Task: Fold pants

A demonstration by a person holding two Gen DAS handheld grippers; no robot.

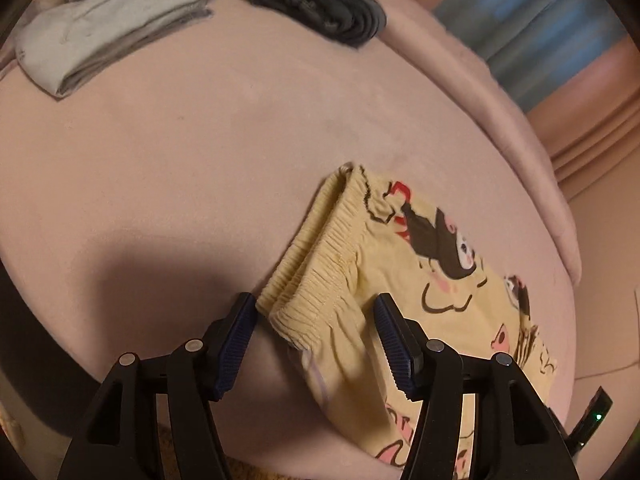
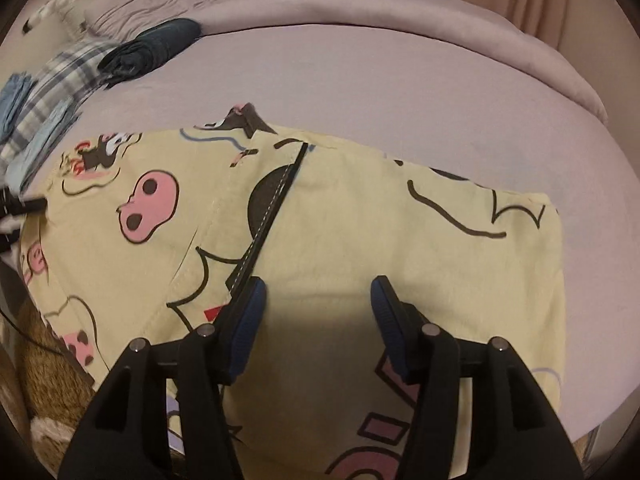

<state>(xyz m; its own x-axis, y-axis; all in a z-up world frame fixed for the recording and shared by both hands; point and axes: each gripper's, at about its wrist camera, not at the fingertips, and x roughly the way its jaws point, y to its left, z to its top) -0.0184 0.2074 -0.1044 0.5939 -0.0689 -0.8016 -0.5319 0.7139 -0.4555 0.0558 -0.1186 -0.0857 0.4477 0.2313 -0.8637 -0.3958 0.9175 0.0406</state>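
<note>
Left wrist view: looks down along the left gripper (image 1: 316,344), close above the waistband end of the yellow pants (image 1: 420,280), facing across the bed (image 1: 180,160).
Right wrist view: sits low over the pants (image 2: 340,220), behind the right gripper (image 2: 318,320), facing the far bedding.
Shared: the pants, the bed (image 2: 440,92), the dark folded garment (image 1: 320,4) (image 2: 152,48).

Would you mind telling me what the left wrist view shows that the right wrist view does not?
Only the left wrist view shows the elastic waistband, a folded grey garment and the open left gripper straddling the waistband corner. Only the right wrist view shows the dark-trimmed seam, a plaid cloth and the open right gripper above the fabric. Both show the yellow cartoon pants on the pink bed.
</note>
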